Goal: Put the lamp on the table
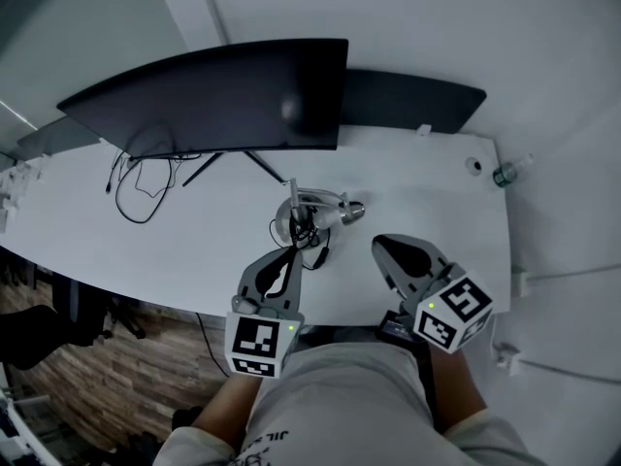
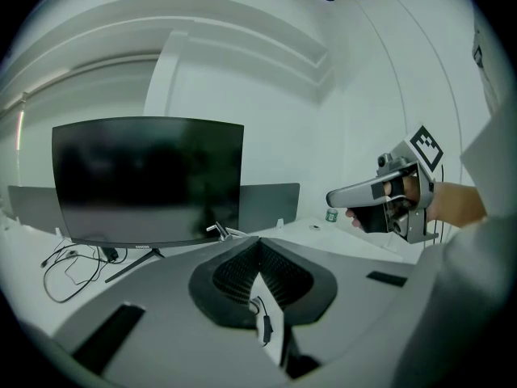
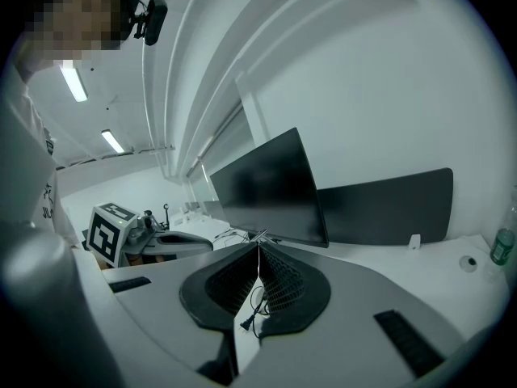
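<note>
A silver desk lamp [image 1: 312, 209] sits on the white table [image 1: 194, 231], in front of the monitor, with its head [image 1: 345, 212] pointing right. Its black cord [image 1: 315, 246] lies coiled toward the front edge. My left gripper [image 1: 291, 252] is shut and empty, its tips just short of the cord. My right gripper [image 1: 380, 246] is also shut and empty, to the right of the lamp. The left gripper view shows shut jaws [image 2: 258, 242], with the cord [image 2: 263, 323] beneath and the lamp arm [image 2: 218, 231] beyond. The right gripper view shows shut jaws [image 3: 258, 246] above the cord's plug [image 3: 249, 320].
A curved dark monitor [image 1: 223, 95] stands at the back of the table, with a second dark screen [image 1: 412, 100] behind it. Loose cables [image 1: 146, 178] lie at the left. A small bottle [image 1: 506, 173] stands at the far right edge. The person's legs are at the table's front edge.
</note>
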### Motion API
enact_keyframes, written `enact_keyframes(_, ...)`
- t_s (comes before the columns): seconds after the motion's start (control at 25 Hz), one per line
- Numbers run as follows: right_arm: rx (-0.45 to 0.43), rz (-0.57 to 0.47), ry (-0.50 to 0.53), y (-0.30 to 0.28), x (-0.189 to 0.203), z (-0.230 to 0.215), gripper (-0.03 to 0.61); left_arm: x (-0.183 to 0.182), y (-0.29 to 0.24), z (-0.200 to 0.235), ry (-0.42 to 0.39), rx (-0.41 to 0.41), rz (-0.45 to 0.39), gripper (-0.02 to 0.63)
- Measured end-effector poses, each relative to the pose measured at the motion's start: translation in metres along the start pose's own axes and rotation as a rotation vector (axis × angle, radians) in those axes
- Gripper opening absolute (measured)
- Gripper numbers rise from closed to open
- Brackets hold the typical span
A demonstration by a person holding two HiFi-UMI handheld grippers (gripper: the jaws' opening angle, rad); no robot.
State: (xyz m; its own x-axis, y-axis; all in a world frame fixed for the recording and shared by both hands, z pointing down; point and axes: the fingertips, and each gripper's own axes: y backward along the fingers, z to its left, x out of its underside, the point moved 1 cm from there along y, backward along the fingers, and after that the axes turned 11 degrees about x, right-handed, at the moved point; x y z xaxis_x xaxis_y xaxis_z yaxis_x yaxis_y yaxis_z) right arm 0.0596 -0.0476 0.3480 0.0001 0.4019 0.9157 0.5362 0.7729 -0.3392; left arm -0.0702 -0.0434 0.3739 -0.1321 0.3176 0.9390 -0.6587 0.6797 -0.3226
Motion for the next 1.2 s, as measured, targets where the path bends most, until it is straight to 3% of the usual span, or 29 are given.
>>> enact_keyframes(1.2, -0.005, 0.016, 0.038, -0.01, 0.002, 0.004, 0.031, 0.005, 0.0, 0.009, 0.03, 0.001, 0.015, 0.003)
